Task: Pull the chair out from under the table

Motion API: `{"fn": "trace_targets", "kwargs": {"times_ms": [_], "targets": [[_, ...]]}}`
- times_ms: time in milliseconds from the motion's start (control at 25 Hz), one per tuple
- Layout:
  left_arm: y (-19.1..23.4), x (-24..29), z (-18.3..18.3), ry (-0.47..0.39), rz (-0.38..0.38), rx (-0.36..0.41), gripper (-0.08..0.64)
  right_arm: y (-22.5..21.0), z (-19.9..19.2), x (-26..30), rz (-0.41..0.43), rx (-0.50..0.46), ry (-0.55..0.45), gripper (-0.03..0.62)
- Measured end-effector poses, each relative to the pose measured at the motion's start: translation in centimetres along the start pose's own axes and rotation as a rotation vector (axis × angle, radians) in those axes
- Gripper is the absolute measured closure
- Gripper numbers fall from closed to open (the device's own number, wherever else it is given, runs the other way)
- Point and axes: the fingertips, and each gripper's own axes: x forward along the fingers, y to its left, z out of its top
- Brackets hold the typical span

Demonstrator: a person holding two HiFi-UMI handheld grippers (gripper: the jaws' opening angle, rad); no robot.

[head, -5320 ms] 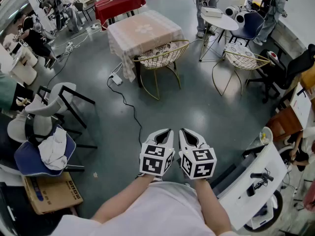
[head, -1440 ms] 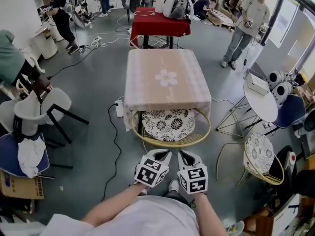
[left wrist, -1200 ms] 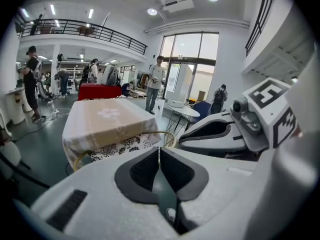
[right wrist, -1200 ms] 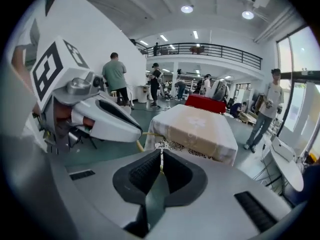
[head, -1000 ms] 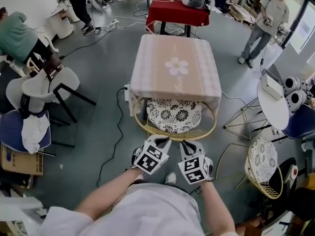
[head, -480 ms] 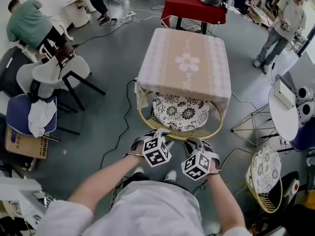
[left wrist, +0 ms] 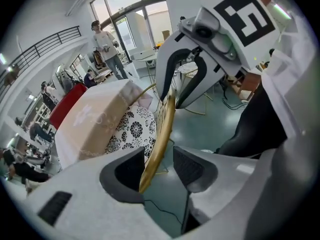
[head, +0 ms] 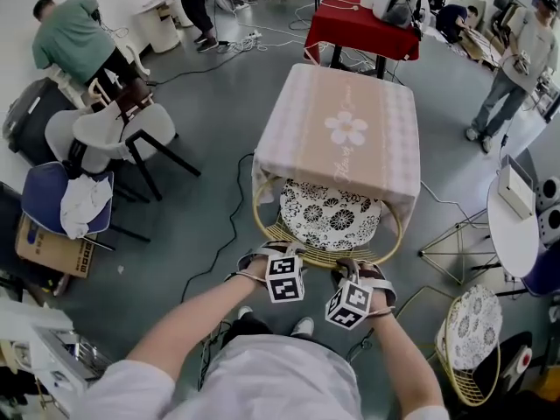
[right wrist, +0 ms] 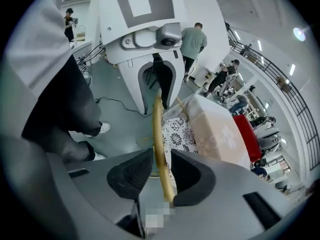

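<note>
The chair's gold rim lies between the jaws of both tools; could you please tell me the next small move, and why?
Probably close both tools on the gold rim. The left tool has just been opening its jaws, with the rim between them; the right tool straddles it too, jaws apart. The chair sits tucked under the table, so grip before pulling.

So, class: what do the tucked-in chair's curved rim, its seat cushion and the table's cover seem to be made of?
Chair rim: probably metal tube, gold and slightly glossy; it is thin, smoothly bent and catches light.
Seat cushion: fabric, matte, with a black-and-white flower print; it looks softly rounded.
Table cover: likely cloth, pale pink, matte; it drapes over the edges.
</note>
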Motion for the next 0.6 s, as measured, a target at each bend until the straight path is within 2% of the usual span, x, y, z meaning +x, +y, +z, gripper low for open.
{"fn": "trace_targets", "kwargs": {"times_ms": [200, 400, 480, 560, 600], "targets": [[0.2, 1.4, -0.2, 0.058, -0.018, 0.0, 0.388, 0.0, -0.1, 1.6, 0.048, -0.083, 0.037, 0.491], [0.3, 2.0, -0.6, 0.102, -0.001, 0.041, 0.391, 0.4, 0.0, 2.3, 0.083, -0.139, 0.043, 0.492], [0.5, 2.0, -0.7, 0.111, 0.005, 0.058, 0.436, 0.8, -0.5, 2.8, 0.095, -0.162, 0.062, 0.506], [0.5, 2.1, -0.8, 0.124, -0.006, 0.09, 0.452, 1.2, -1.1, 3.4, 0.092, -0.198, 0.08, 0.547], [0.4, 2.2, -0.8, 0.131, -0.014, 0.108, 0.459, 1.3, -1.3, 3.6, 0.087, -0.21, 0.083, 0.548]]}}
